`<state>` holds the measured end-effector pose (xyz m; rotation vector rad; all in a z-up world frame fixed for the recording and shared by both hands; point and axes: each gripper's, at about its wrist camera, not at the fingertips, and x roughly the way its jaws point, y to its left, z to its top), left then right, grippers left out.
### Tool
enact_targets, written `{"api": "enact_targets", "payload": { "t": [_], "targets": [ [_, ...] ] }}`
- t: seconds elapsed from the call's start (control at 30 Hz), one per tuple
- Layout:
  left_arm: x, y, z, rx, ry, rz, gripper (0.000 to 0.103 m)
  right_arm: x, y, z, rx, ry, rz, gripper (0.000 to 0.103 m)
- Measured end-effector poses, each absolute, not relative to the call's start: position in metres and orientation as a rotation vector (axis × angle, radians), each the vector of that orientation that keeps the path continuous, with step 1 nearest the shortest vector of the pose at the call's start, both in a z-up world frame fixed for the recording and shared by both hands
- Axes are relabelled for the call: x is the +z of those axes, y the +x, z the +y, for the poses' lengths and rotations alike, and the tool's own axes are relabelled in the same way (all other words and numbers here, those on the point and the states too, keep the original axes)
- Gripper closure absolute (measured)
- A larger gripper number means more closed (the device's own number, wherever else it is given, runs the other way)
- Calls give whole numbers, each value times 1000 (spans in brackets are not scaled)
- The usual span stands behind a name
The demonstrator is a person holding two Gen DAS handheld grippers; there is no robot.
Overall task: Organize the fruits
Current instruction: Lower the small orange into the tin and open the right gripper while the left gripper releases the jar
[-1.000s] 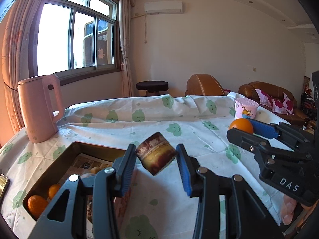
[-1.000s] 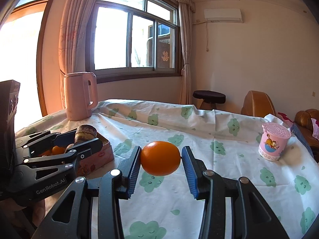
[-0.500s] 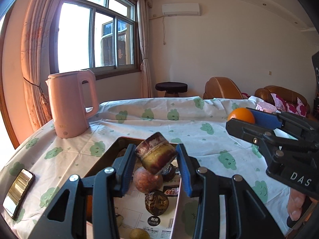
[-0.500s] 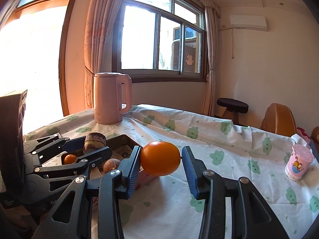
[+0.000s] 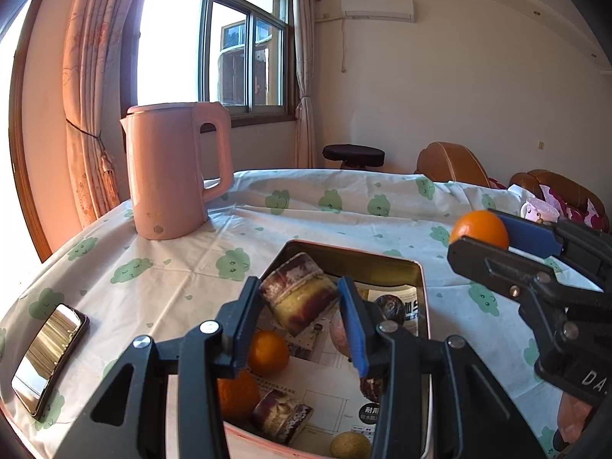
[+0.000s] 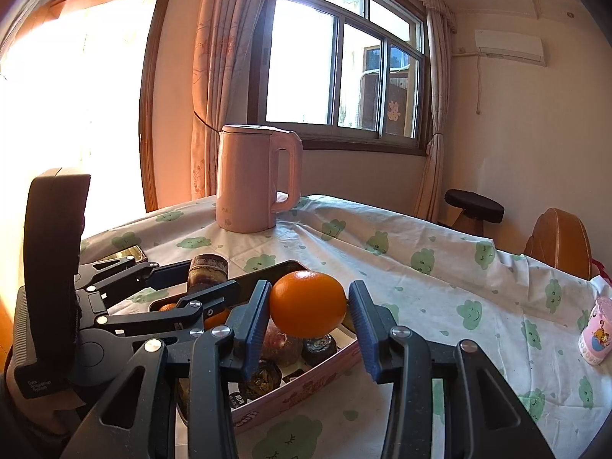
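Two claws hovered over the pink tin box on the bench, each pinching one item. The left claw clamped a short brown-and-yellow cylindrical piece, tilted, above the box's far left part. The right claw gripped an orange between its blue pads, held above the box's far right rim. Inside the box lay oranges, dark round fruits, another brown cylinder and a small yellow ball on printed paper. A pink kettle stood far left on the cloud-print cloth, a phone lay near left, and a pink cup stood well apart at right.
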<state>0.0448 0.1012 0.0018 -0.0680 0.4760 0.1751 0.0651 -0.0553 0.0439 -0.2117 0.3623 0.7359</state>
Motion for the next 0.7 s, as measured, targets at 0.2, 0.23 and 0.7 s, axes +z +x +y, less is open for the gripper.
{"api": "enact_targets", "payload": {
  "t": [0.2, 0.23, 0.7],
  "targets": [
    [-2, 48, 112, 191, -76, 499, 60, 36, 63, -42, 754, -223, 383, 59],
    [-3, 48, 113, 194, -76, 503, 60, 35, 63, -40, 757, -224, 387, 59],
    [-9, 52, 124, 210, -78, 529, 60, 19, 61, -23, 784, -240, 429, 59]
  ]
}}
